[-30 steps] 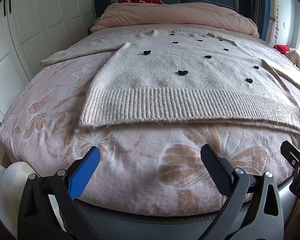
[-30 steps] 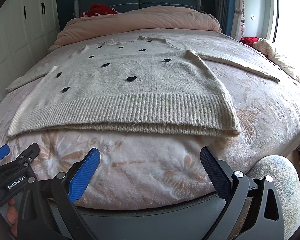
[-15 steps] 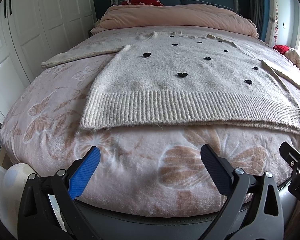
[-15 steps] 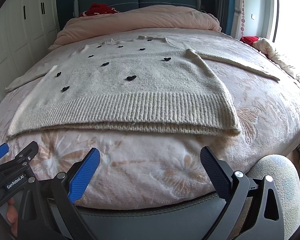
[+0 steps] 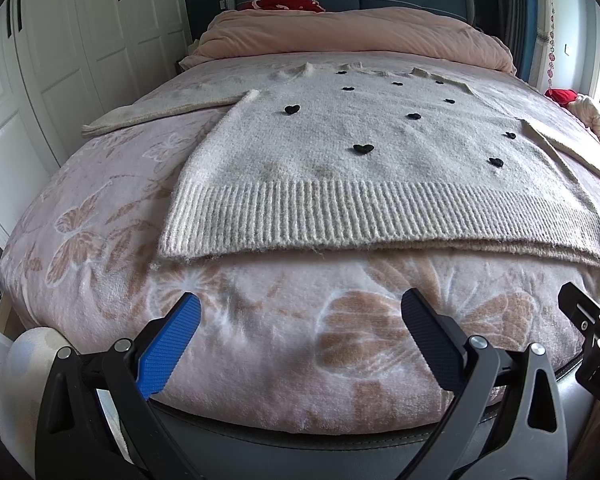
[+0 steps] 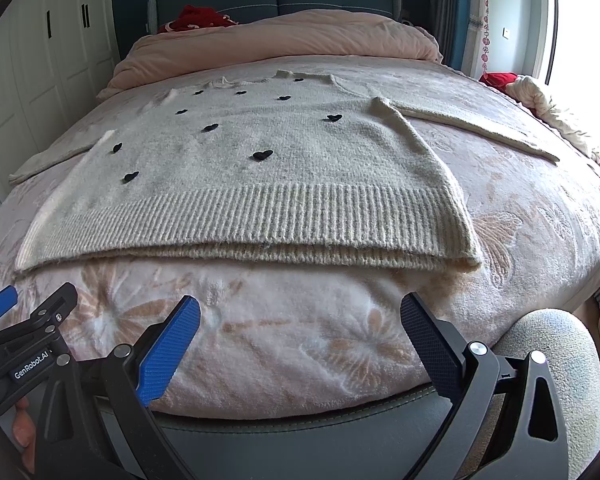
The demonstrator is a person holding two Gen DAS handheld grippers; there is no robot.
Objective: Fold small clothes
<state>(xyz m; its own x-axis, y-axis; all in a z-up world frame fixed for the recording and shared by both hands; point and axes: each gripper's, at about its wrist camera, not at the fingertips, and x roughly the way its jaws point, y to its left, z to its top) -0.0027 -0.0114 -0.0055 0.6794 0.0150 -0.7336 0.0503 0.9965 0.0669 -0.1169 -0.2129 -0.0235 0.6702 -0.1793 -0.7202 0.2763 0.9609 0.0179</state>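
A cream knitted sweater (image 5: 340, 168) (image 6: 284, 176) with small black hearts lies flat on the bed, ribbed hem toward me, both sleeves spread out sideways. My left gripper (image 5: 300, 320) hovers open at the foot of the bed, short of the hem's left half, holding nothing. Open as well and empty, my right gripper (image 6: 300, 320) sits below the hem's right half. The left gripper's body also shows at the lower left of the right wrist view.
The bed carries a pink floral blanket (image 5: 112, 216) (image 6: 540, 216) and a pink duvet (image 5: 340, 36) by the blue headboard. White wardrobe doors (image 5: 52, 64) stand on the left. A pale padded stool (image 6: 552, 360) sits right of the bed's foot. Red cloth (image 6: 498, 78) lies near the window.
Both grippers have edged slightly forward and up toward the bed; the sweater sits a little lower in view. Both stay open.
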